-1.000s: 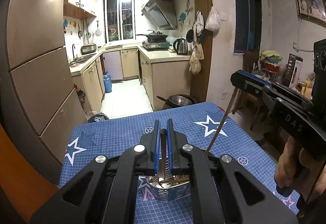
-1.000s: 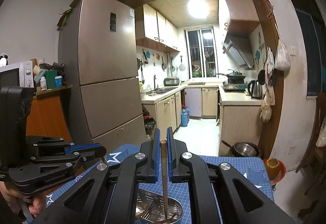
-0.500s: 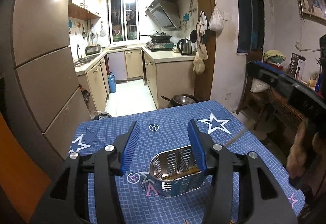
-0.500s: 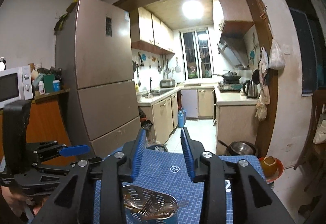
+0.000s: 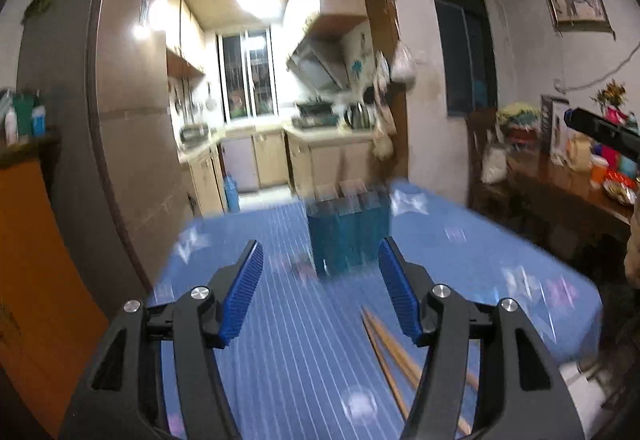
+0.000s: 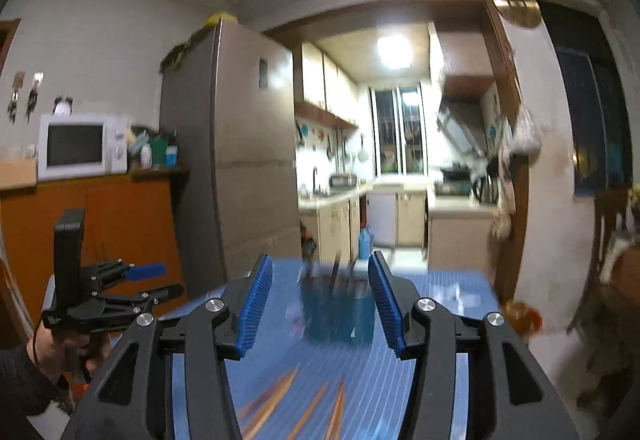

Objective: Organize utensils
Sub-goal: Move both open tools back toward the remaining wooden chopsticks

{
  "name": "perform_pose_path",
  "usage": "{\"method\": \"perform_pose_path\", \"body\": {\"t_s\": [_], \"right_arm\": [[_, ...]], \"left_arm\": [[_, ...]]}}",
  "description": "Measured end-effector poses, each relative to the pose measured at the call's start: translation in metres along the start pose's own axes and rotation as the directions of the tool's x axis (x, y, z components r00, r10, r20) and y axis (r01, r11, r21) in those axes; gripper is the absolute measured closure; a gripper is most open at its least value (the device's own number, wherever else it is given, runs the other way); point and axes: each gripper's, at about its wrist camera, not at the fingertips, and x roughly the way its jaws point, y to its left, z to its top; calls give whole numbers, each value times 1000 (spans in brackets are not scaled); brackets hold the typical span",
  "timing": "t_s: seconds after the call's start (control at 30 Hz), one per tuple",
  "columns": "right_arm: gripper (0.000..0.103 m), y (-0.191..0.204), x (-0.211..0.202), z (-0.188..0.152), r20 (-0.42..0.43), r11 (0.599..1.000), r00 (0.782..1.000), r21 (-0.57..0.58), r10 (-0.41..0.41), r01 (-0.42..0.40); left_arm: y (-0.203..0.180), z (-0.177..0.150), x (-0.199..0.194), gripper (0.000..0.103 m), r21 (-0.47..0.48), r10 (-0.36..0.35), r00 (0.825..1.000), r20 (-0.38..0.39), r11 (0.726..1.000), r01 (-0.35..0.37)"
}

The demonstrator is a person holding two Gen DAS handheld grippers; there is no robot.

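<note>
A blue and metal utensil holder (image 5: 349, 232) stands far back on the blue star-patterned table mat (image 5: 280, 320), blurred; in the right wrist view the utensil holder (image 6: 338, 306) shows dark sticks rising from it. Wooden chopsticks (image 5: 394, 350) lie on the mat near the right finger of my left gripper (image 5: 320, 296). More chopsticks (image 6: 288, 400) lie on the mat below my right gripper (image 6: 320, 304). Both grippers' jaws are opening and nothing is between their blue pads. The left gripper (image 6: 136, 284) also shows at the left, held by a hand.
A tall fridge (image 6: 228, 160) stands behind the table's left side. An orange cabinet (image 6: 100, 224) carries a microwave (image 6: 82, 146). A cluttered wooden side table (image 5: 568, 176) lies to the right. The kitchen opens beyond the table's far edge.
Both grippers let go of the chopsticks they held over the holder, opened, and drew back toward the near table edge. The holder now looks far off, and loose chopsticks have come into view.
</note>
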Motion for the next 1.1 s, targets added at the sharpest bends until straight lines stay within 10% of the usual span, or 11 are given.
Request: {"method": "perform_pose_path", "body": {"t_s": [0.37, 1.1], "right_arm": [[73, 96, -12, -192, -318, 997, 947, 65, 49, -30], [93, 110, 17, -223, -343, 998, 938, -2, -55, 57]], "left_arm": [[-34, -123, -7, 45, -56, -57, 988, -145, 997, 49], [-68, -169, 1, 72, 15, -104, 982, -158, 994, 108]]}}
